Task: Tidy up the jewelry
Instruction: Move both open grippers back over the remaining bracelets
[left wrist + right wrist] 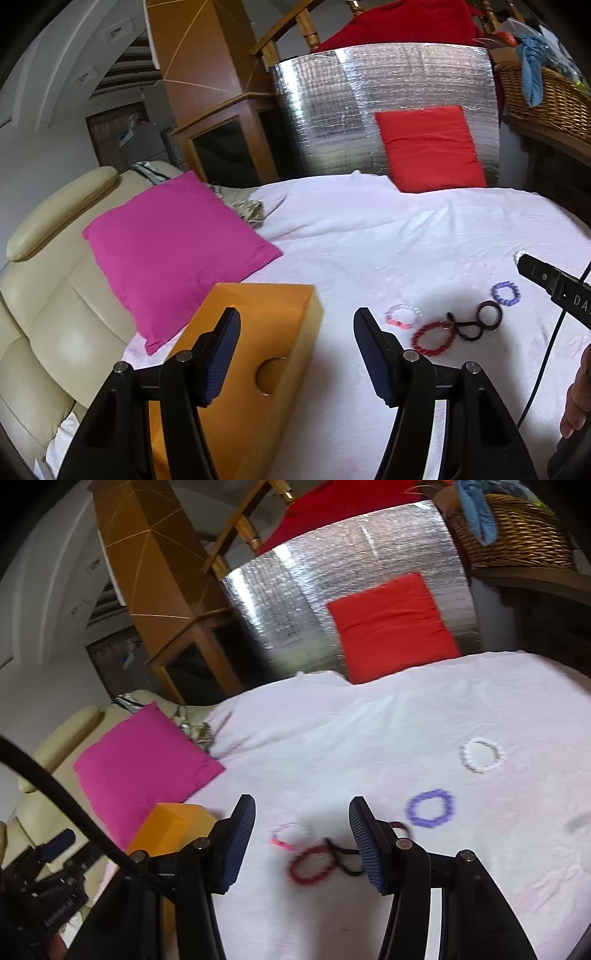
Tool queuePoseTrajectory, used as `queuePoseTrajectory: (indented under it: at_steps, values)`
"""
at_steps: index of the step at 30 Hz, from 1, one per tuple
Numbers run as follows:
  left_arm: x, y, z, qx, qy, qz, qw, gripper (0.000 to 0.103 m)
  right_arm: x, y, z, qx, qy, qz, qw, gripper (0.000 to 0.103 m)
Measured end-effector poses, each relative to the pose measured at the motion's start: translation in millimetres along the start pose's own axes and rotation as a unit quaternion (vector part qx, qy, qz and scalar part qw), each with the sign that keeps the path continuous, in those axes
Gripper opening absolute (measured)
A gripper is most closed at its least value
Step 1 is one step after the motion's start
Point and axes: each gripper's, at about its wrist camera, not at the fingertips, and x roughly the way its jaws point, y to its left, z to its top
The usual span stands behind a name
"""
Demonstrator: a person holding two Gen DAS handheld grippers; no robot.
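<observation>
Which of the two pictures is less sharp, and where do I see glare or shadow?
Right wrist view: motion blur smears the red bracelet and purple bracelet. Left wrist view: sharper, the red bracelet shows crisp beads. Both views: glare on the silver foil panel, fisheye bending at the edges. A soft shadow falls on the white sheet near the bracelets.

A white sheet carries purple, white, red and pale pink bead bracelets. The box is orange, one cushion magenta, another red, against a silver quilted panel.
</observation>
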Motion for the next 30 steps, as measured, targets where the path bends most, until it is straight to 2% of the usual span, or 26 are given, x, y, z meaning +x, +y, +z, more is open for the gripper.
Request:
queuePoseTrajectory:
  at_steps: [13,17,19,20,22,25,28,30]
  values:
    - [15.1,-59.1,11.8,0.02,0.003,-0.035,0.9992,0.065,-20.2,-76.8,8.6,0.016,-0.007,-0.059,0.998,0.057]
    - [42.1,-75.4,9.9,0.006,0.027,-0.07,0.9972,0.071,-22.8,-99.0,14.6,0.021,-0.007,-0.077,0.997,0.057]
    - [66.1,-83.1,7.0,-0.005,0.057,-0.11,0.9922,0.071,-22.5,-117.3,19.4,0.025,-0.009,-0.097,0.995,0.057]
    - [84.4,-88.6,2.9,-0.008,0.084,-0.139,0.9866,0.071,-21.6,-127.4,20.9,0.029,-0.009,-0.108,0.994,0.057]
    - [109.2,-94.1,-5.1,-0.01,0.123,-0.166,0.9783,0.071,-15.7,-150.7,24.2,0.038,0.0,-0.134,0.99,0.057]
    - [138.2,-97.8,-20.0,-0.015,0.161,-0.183,0.9696,0.071,-3.6,-183.2,25.0,0.054,0.019,-0.167,0.984,0.056]
    - [154.1,-98.4,-29.7,-0.015,0.187,-0.193,0.9631,0.071,11.8,-197.5,27.4,0.066,0.035,-0.169,0.983,0.056]
    - [157.1,-96.3,-29.0,-0.015,0.188,-0.203,0.9608,0.071,24.1,-196.7,30.7,0.064,0.043,-0.167,0.983,0.056]
